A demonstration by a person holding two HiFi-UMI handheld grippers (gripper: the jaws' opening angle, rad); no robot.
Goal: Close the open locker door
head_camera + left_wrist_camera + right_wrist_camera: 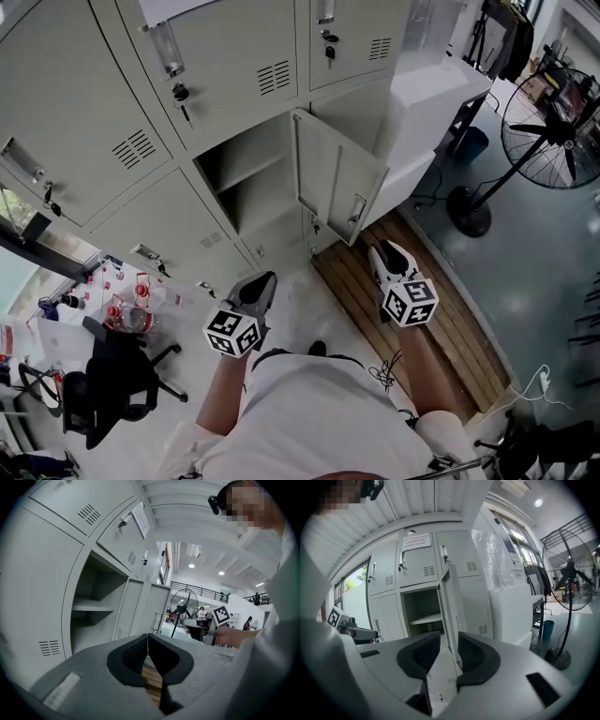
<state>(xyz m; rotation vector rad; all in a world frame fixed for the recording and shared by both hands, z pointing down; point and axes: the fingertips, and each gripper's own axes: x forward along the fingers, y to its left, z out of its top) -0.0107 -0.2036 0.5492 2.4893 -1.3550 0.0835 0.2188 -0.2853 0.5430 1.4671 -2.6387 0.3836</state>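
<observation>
A bank of grey lockers fills the upper left of the head view. One compartment stands open, its door swung out towards me. My left gripper hangs below the open compartment, its jaws shut with nothing in them. My right gripper is just below the door's free edge and a little short of it. In the right gripper view the door shows edge-on past the parted jaws of that gripper, with nothing pressed between them. The left gripper view has the empty shelf beyond the closed tips.
A wooden pallet lies on the floor under my right arm. A white cabinet stands right of the lockers, with a standing fan further right. A black office chair and a cluttered table are at the lower left.
</observation>
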